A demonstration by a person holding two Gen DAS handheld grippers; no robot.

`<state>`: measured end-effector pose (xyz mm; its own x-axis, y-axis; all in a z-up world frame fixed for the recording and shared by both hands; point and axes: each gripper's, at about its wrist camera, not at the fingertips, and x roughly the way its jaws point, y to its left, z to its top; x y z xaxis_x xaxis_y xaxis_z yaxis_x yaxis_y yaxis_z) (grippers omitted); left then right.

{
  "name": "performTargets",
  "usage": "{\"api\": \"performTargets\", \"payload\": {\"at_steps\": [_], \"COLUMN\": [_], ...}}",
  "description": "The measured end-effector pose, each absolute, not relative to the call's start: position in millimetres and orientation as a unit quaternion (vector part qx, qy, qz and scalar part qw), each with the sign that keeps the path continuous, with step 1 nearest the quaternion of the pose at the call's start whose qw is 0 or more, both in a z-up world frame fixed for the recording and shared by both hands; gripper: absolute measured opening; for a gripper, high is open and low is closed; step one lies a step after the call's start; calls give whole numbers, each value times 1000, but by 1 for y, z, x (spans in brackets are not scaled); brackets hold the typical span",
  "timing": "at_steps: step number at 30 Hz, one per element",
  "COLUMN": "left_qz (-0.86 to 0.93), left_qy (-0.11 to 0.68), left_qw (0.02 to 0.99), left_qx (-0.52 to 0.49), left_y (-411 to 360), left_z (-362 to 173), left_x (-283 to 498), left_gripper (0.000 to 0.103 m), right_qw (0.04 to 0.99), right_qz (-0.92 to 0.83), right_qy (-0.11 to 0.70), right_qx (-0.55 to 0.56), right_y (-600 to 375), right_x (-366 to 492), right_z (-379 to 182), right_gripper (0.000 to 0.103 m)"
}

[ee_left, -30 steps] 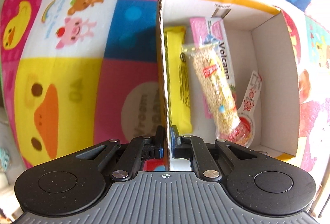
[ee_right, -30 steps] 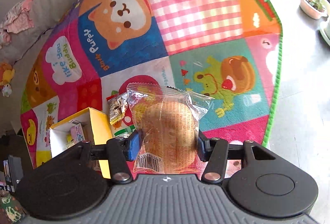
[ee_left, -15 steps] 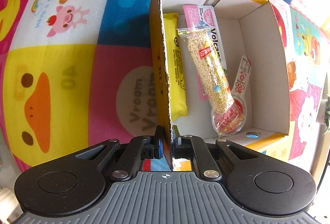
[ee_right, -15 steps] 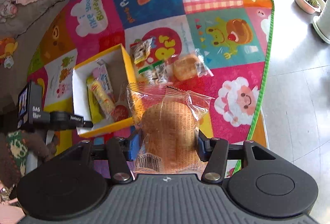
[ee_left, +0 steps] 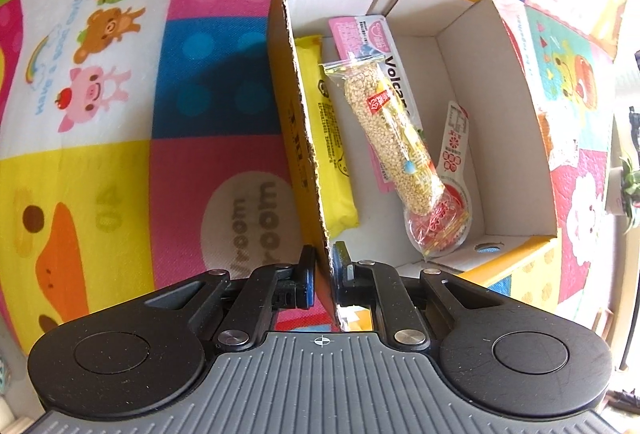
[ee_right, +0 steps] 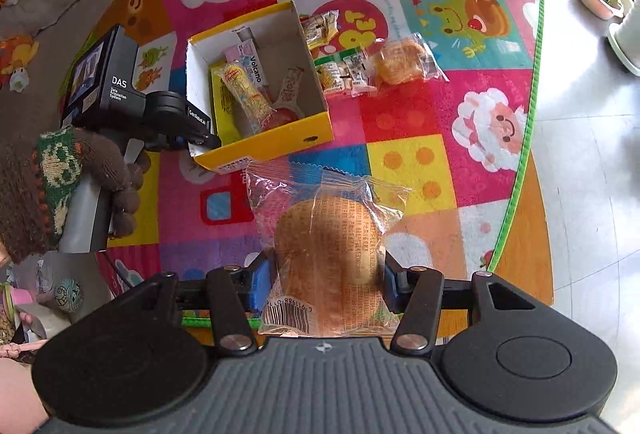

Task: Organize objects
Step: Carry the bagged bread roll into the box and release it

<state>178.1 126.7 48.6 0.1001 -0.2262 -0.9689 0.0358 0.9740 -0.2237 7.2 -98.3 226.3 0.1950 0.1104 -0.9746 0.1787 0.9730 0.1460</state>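
Left gripper (ee_left: 324, 266) fingers pinch the box (ee_left: 516, 82) wall, right gripper (ee_right: 326, 274) fingers clamp the slippery bagged bun (ee_right: 326, 258), which could slide out before reaching it.

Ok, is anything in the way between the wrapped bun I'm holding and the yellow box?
Nothing visible. The right gripper holds the wrapped bun above bare mat, short of the yellow box. Its top is open, with free floor beside the snacks inside.

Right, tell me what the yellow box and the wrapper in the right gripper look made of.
Yellow box: corrugated cardboard, matte; the torn wall edge shows fluting, printed yellow outside, white inside. Wrapper held by the right gripper: thin clear plastic film, glossy, crinkled, with serrated seals.
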Motion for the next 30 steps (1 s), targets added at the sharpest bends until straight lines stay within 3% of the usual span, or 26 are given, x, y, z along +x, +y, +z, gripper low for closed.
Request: {"api": "performTargets", "payload": {"at_steps": [15, 30], "left_qz": [-76, -89], "left_qy": [661, 657], "left_qw": [738, 726], "left_qx": [-115, -182], "left_y": [136, 168], "left_z": [51, 43], "left_x": [175, 161], "left_gripper": [12, 16], "right_qw": [778, 776], "right_qz": [14, 53], "right_qy": [625, 627], "right_qx": [63, 52], "right_y": [-62, -34], "right_x": [31, 117], "right_z": [264, 252], "right_gripper": [52, 52]}}
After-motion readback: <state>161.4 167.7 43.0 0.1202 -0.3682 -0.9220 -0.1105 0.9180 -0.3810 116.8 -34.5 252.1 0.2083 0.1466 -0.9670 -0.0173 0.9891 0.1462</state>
